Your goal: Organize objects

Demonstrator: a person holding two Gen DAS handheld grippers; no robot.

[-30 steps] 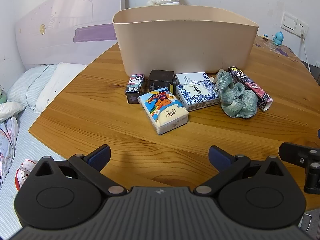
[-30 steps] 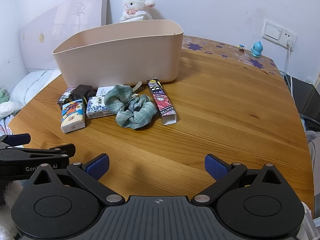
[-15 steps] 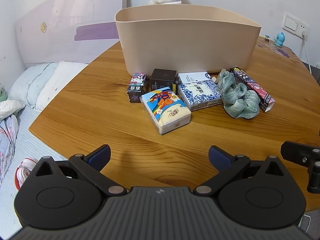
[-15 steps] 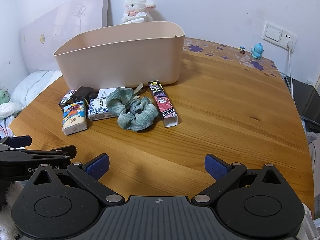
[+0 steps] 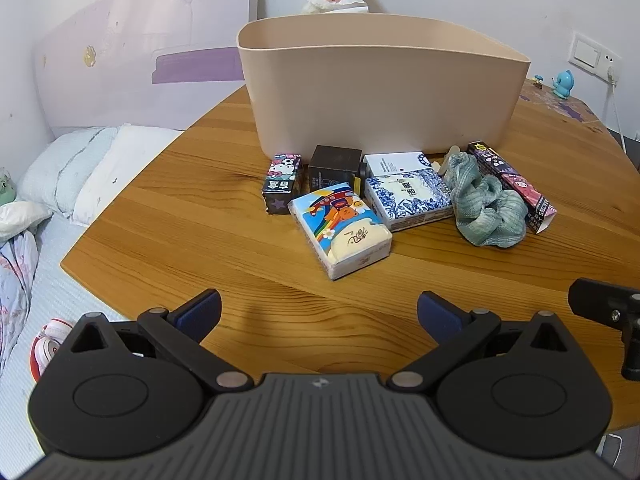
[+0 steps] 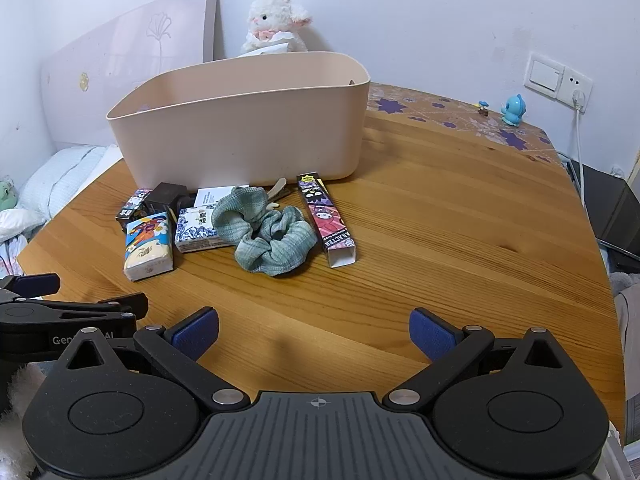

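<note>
A beige tub (image 5: 380, 92) (image 6: 248, 132) stands on the round wooden table (image 5: 200, 232) (image 6: 460, 216). In front of it lie a colourful tissue pack (image 5: 340, 234) (image 6: 148, 246), a blue-patterned tissue pack (image 5: 410, 200) (image 6: 196, 234), a small cartoon box (image 5: 282, 182), a black box (image 5: 334, 166), a white card (image 5: 396, 162), a green scrunchie (image 5: 486, 210) (image 6: 272, 234) and a long pink carton (image 5: 516, 190) (image 6: 326, 218). My left gripper (image 5: 319, 312) hangs open just short of the colourful pack. My right gripper (image 6: 314, 330) is open too, short of the scrunchie.
A plush lamb (image 6: 276, 26) sits behind the tub against the wall. A blue figurine (image 6: 513, 110) and a wall socket (image 6: 576, 88) are at the back right. A bed with pillows (image 5: 80, 168) lies left of the table edge.
Both grippers have drifted slightly forward toward the objects, which now look a little nearer. Both grippers stay open and nothing on the table has moved.
</note>
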